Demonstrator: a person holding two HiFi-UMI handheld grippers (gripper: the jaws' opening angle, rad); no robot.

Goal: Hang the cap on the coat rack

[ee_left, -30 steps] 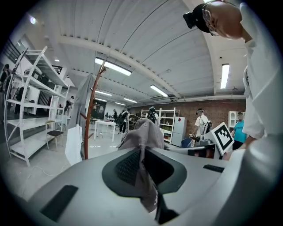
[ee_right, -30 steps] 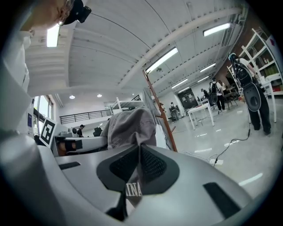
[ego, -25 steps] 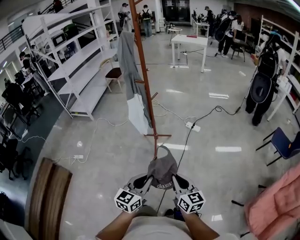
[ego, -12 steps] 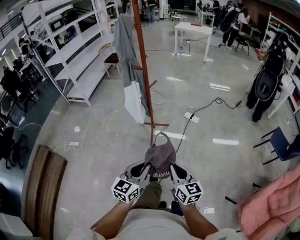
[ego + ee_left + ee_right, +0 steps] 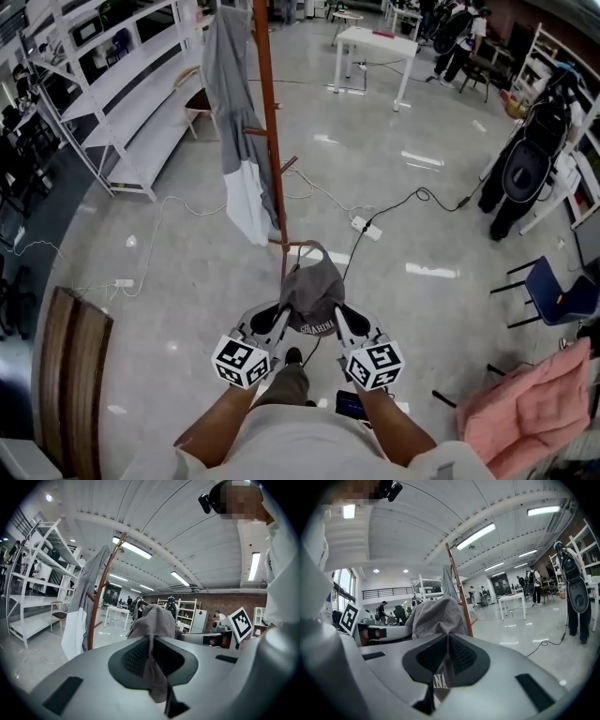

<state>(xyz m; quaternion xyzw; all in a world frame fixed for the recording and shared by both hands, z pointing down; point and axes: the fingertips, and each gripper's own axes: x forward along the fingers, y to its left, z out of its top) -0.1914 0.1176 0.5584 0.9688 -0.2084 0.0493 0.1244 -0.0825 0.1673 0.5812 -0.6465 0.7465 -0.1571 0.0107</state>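
2 pinches on cap (image 5: pixel 309 286), L tongs (image 5: pixel 151 651) & R tongs (image 5: pixel 447 654); rack (image 5: pixel 267 141) foot head-view only.

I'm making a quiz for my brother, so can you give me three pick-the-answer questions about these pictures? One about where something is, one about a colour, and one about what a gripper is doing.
1. Where is the cap?
A inside a box
B held up between the left gripper and the right gripper
C under a blanket

2. What colour is the pole of the coat rack?
A reddish brown
B blue
C white

3. What is the left gripper doing?
A open with nothing in it
B holding a cup
C shut on the cap

Answers:
1. B: the head view shows the cap held between both grippers.
2. A: the pole looks reddish brown in every view.
3. C: the left gripper view shows its jaws pinching the cap's cloth.
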